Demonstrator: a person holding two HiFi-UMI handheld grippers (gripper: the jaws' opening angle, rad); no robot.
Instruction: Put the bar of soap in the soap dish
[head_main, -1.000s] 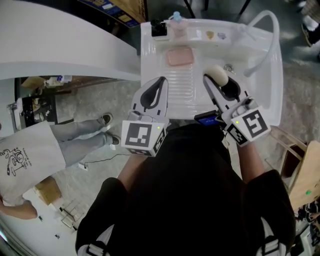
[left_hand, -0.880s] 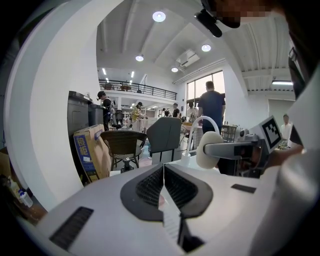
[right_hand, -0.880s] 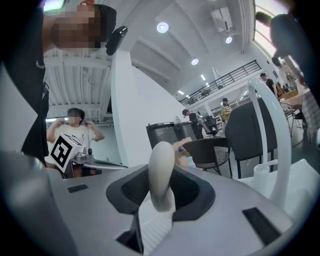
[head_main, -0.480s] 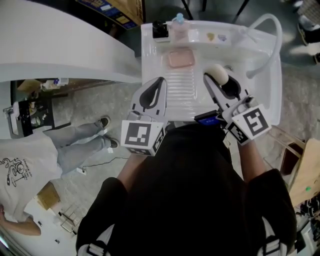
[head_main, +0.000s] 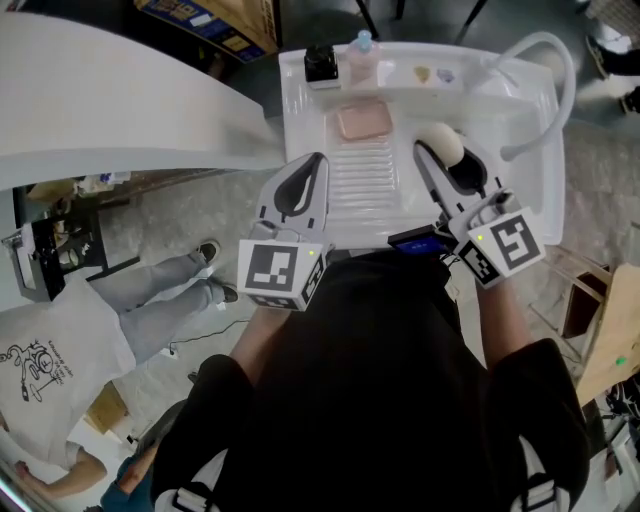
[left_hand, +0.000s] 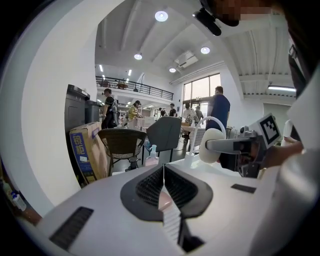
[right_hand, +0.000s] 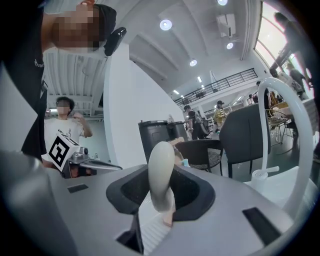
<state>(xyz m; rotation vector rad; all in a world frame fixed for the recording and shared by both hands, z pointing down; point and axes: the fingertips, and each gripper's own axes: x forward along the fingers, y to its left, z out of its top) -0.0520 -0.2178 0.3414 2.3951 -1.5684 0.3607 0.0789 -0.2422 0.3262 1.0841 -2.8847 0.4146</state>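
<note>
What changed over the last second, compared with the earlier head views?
Both grippers eased slightly farther over the sink: the left gripper, shut and empty, and the right gripper, still clamping the bar of soap. Nothing was grasped or released. The soap dish stays empty.

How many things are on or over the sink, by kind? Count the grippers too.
bar of soap: 1, clamped in the right gripper
soap dish: 1, pink, empty
bottle: 1, at the sink's back edge
small black object: 1, beside the bottle
grippers: 2, the right gripper and the left gripper, which is shut and empty
total: 6
</note>
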